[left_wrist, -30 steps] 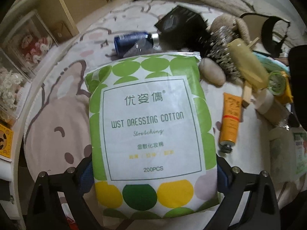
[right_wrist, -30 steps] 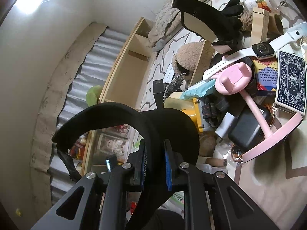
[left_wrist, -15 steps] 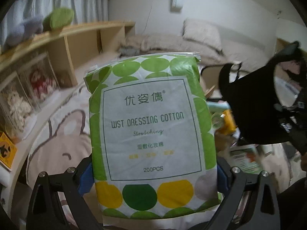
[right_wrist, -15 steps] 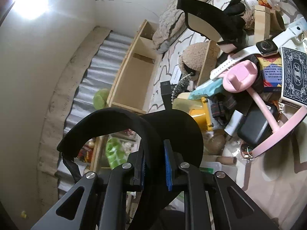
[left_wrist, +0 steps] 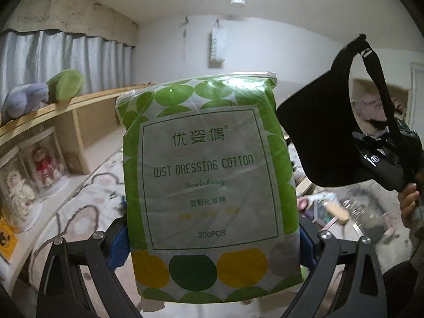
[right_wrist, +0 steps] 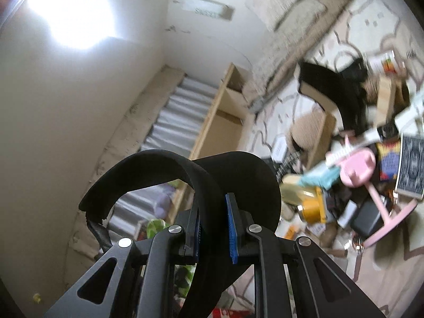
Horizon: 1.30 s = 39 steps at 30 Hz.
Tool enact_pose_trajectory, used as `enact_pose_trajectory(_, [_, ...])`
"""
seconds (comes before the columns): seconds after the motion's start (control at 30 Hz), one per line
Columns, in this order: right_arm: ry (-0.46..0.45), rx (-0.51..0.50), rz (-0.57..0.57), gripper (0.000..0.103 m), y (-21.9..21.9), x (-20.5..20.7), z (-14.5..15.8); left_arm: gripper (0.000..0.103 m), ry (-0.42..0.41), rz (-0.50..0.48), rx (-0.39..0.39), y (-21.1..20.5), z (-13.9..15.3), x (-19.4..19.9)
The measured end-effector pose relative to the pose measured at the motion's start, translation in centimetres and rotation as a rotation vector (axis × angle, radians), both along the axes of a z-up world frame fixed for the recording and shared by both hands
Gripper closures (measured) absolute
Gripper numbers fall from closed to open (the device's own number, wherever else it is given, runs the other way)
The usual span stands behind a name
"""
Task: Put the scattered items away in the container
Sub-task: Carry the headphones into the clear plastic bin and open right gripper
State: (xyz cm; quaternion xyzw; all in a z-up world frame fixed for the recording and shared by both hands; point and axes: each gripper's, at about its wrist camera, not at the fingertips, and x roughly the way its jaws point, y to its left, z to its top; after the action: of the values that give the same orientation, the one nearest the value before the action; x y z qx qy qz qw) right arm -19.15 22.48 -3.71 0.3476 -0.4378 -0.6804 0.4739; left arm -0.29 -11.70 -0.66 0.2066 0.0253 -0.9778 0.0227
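My left gripper [left_wrist: 209, 241] is shut on a green, white and yellow pack of cotton pads [left_wrist: 206, 182], held upright in the air and filling the middle of the left wrist view. My right gripper [right_wrist: 214, 225] is shut on a black sun visor [right_wrist: 212, 180], lifted high; the visor also shows in the left wrist view [left_wrist: 328, 143] at the right. The pile of scattered items [right_wrist: 357, 164] lies below on the patterned bedspread [right_wrist: 341, 42]. I see no container.
A wooden shelf [left_wrist: 66, 111] with plush toys [left_wrist: 39, 92] and display boxes runs along the left. Pillows [right_wrist: 286, 2] lie at the far end of the bed. A pink stand [right_wrist: 371, 182], card deck [right_wrist: 410, 167] and yellow bottle [right_wrist: 310, 204] lie in the pile.
Both grippers have risen and tilted upward with their loads. The left wrist view has swung from the bed's clutter to the room's walls and ceiling, and the visor has come closer.
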Motion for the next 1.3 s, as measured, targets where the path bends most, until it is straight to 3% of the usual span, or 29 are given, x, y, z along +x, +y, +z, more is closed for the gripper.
enact_pose_trajectory(0.23, [0.053,-0.057,-0.128,0.085,5.4,0.1,4.6,0.005,0.072,-0.063,0.016,3.0,2.4,-0.1])
enact_pose_trajectory(0.47, [0.066,-0.031,-0.358,0.085,15.0,0.6,7.0,0.005,0.083,-0.117,-0.023,5.8,3.7,0.2])
enact_pose_trajectory(0.7, [0.019,0.14,-0.56,0.085,23.3,1.3,6.6,0.005,0.074,-0.171,-0.021,7.3,3.5,0.1])
enact_pose_trajectory(0.9, [-0.035,0.298,-0.646,0.085,27.2,0.8,5.2,0.005,0.052,-0.2,-0.025,8.5,2.9,-0.3])
enact_pose_trajectory(1.17, [-0.064,0.457,-0.641,0.085,28.5,-1.5,3.7,0.005,0.021,-0.202,-0.016,8.4,2.0,-1.1])
enact_pose_trajectory(1.3, [-0.049,0.587,-0.615,0.085,27.9,-1.9,3.0,0.005,0.008,-0.203,-0.019,8.6,1.4,-1.4])
